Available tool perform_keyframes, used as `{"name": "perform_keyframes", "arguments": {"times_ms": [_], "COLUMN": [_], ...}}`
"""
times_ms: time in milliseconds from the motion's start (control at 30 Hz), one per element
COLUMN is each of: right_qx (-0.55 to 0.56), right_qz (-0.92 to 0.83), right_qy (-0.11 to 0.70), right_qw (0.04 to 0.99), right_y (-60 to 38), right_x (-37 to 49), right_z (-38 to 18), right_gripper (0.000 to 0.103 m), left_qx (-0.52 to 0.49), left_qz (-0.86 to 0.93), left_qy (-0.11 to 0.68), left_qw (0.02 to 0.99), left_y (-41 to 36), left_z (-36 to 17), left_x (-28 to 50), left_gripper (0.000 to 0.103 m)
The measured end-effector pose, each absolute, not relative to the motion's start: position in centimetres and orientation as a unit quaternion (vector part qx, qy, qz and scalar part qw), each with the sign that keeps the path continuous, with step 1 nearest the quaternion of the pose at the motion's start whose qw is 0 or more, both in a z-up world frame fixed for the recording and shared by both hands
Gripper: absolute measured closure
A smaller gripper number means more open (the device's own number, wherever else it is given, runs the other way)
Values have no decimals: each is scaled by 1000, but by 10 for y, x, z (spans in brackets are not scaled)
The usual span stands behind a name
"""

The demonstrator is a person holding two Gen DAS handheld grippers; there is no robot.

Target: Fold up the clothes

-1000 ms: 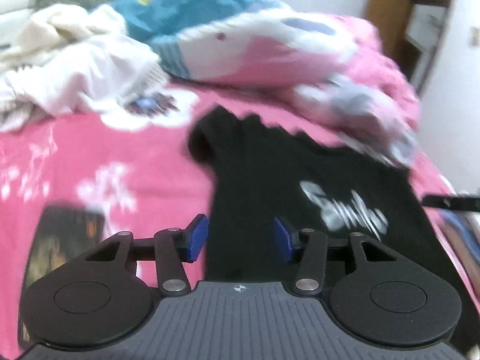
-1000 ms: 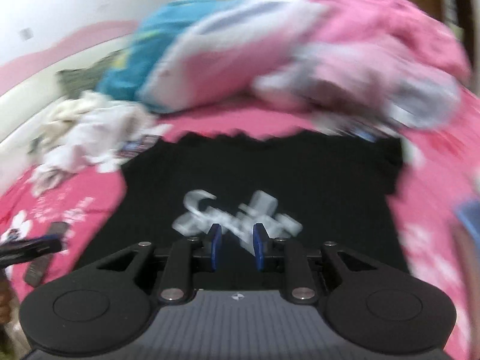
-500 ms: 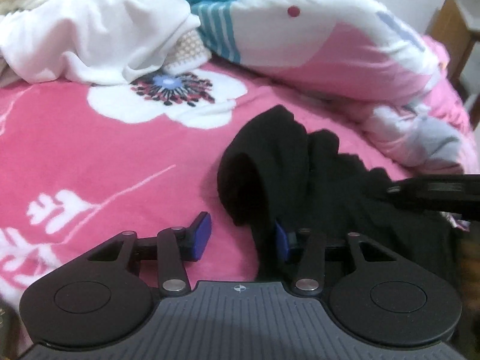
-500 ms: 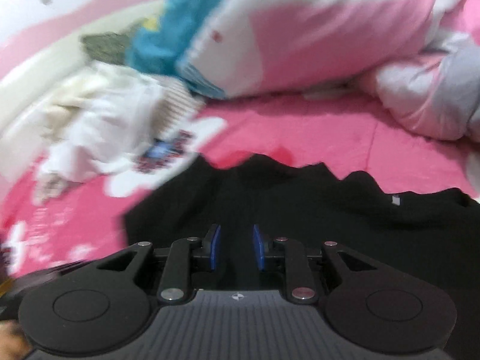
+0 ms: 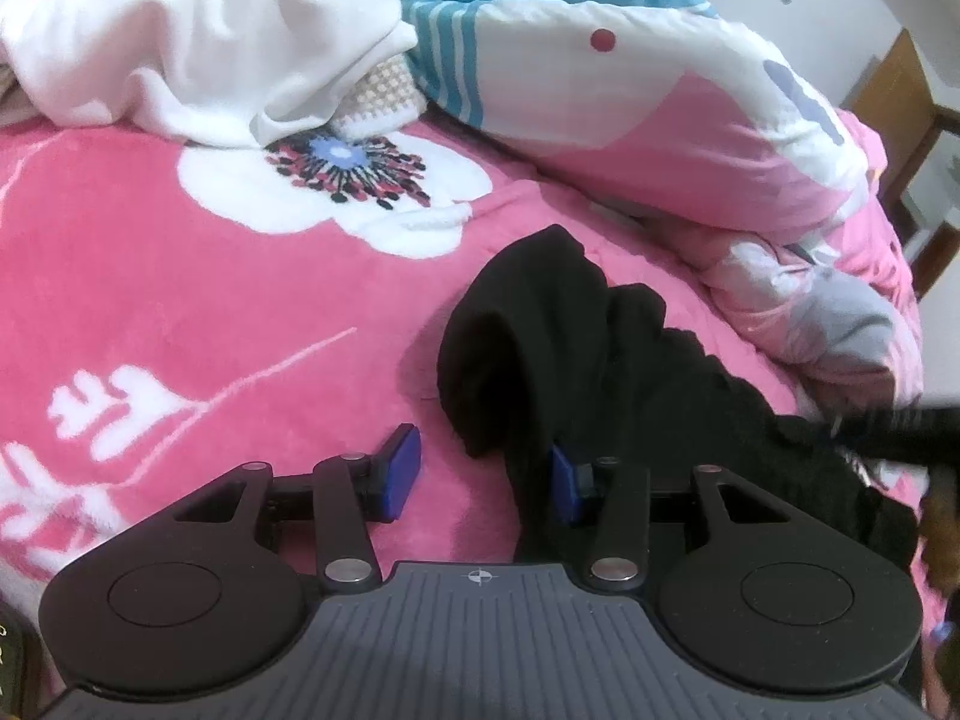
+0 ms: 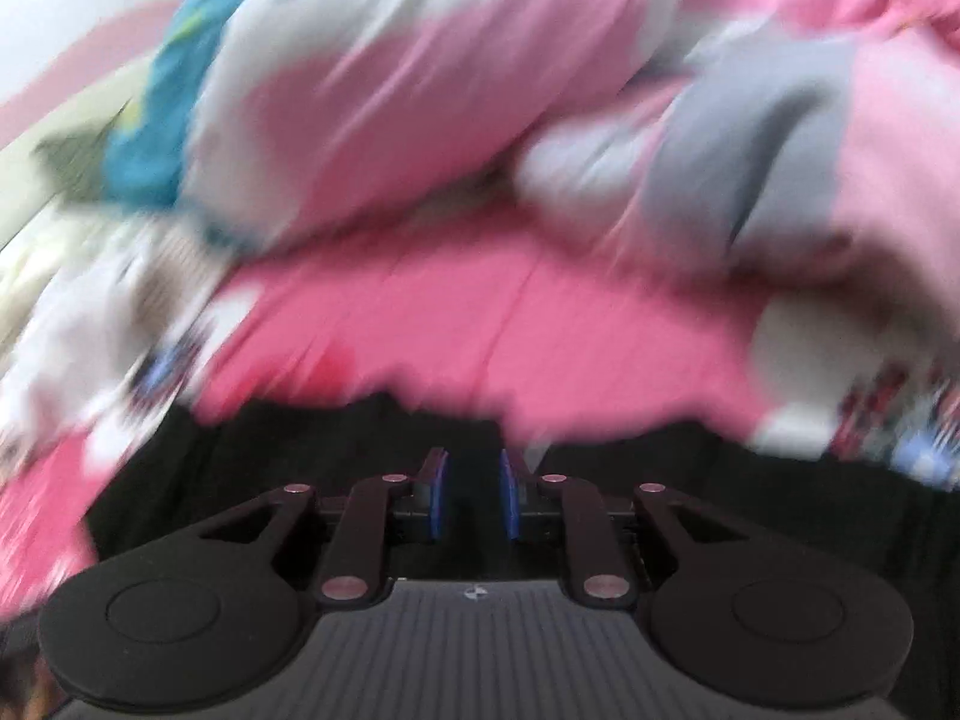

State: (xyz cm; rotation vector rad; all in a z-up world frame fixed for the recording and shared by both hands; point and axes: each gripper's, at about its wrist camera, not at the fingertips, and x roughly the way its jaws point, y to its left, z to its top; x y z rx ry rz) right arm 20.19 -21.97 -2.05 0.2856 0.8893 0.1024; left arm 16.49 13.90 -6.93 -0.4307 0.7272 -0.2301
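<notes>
A black T-shirt (image 5: 660, 396) lies on the pink flowered blanket (image 5: 180, 312), its left sleeve (image 5: 522, 330) bunched into a roll. My left gripper (image 5: 480, 468) is open and low over the blanket. The sleeve's lower edge hangs between its blue pads and covers part of the right pad (image 5: 564, 483); the left pad is clear of the cloth. The right wrist view is blurred. My right gripper (image 6: 473, 492) hovers over the shirt's upper edge (image 6: 240, 468), its jaws closing to a narrow gap. Whether cloth is between them I cannot tell.
A heap of white clothes (image 5: 180, 42) lies at the back left. A thick pink, white and blue quilt (image 5: 660, 120) is piled behind the shirt. Wooden furniture (image 5: 900, 90) stands past the bed's right side. A dark blurred bar (image 5: 888, 426) crosses the shirt at the right edge.
My left gripper dropped in close to the sleeve, then held still. My right gripper swept up the shirt from the white print to its upper edge, and its gap narrowed slightly.
</notes>
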Motion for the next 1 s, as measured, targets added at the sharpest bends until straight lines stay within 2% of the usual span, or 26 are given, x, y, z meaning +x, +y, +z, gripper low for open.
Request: {"name": "perform_keyframes", "arguments": {"times_ms": [100,200,267,367,500,600,700,867,967,1000], "right_qx": [133,146,162,169,158,154,146,171,151,139], "right_qz": [57,9,-55,-50,-2,5,-70,-110,-87,-82], "right_qy": [473,425,388,367,420,461,428,349,374,384], "right_qw": [869,894,906,914,894,874,889,915,911,909], "right_y": [-214,-234,-255,-279,-282,-281,-301,-317,-305,-300], "right_x": [218,253,260,235,188,190,210,200,198,200], "right_z": [-45,-48,-32,-1,5,-23,-39,-17,-19,-22], "right_gripper": [85,87,84,84,83,83,90,84,74,67], "left_qx": [-212,-207,-207,-211,-211,-209,-205,-209,-210,-210], "left_qz": [-109,-105,-103,-104,-101,-97,-90,-89,-90,-90], "left_qy": [351,345,344,343,341,337,334,335,336,336], "left_qw": [905,909,910,909,910,913,916,914,914,914], "left_y": [140,140,141,141,140,140,140,141,141,141], "left_z": [-69,-69,-69,-68,-69,-68,-68,-68,-68,-68], "left_x": [164,162,162,163,163,162,161,162,163,162], "left_gripper": [57,57,57,57,56,56,56,56,56,56]}}
